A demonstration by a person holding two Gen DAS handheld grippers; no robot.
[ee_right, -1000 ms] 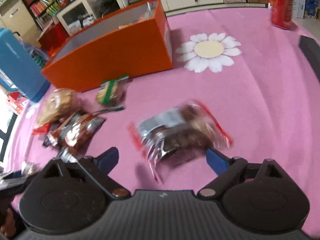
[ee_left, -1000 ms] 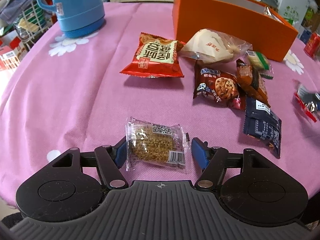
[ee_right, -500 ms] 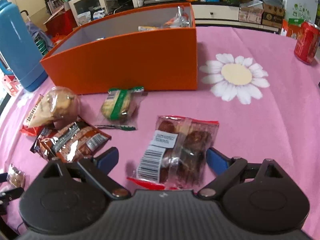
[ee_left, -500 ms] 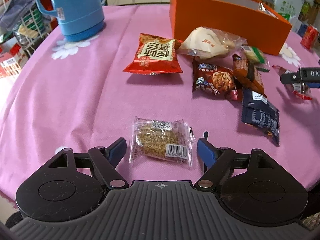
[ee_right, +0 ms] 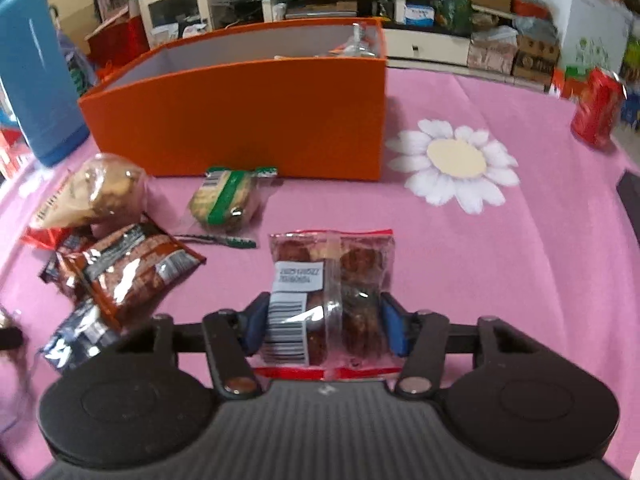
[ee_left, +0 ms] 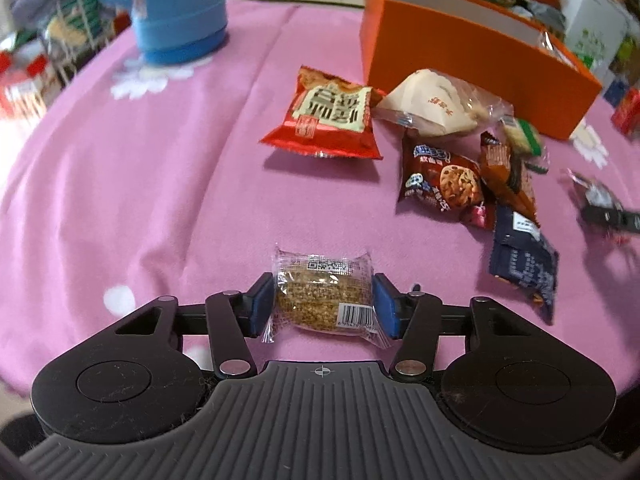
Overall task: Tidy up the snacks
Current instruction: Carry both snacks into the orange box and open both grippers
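A: Left gripper (ee_left: 324, 307)?
B: Blue pads (ee_left: 262, 303) clamped on both short sides of the clear-wrapped sesame cake (ee_left: 322, 294). Its long axis runs left-right between the pads, barcode at the near-right corner, QR code on the far edge. It sits at the near edge of the pink tablecloth (ee_left: 160, 184).

A: Right gripper (ee_right: 325, 326)?
B: Pinching the red-edged date pack (ee_right: 332, 296) from left and right. Long axis runs near-far, pointing at the orange box (ee_right: 248, 120), barcode on its left half.

A: What's around?
B: Between the cake and the box: red pouch (ee_left: 330, 114), cream wedge pack (ee_left: 436, 108), cookie pack (ee_left: 444, 180), navy pack (ee_left: 524, 264). In the right view, 1 green-banded biscuit (ee_right: 224, 196) lies between the date pack and the box wall. Blue jug (ee_left: 176, 8) far left, red can (ee_right: 596, 108) far right.
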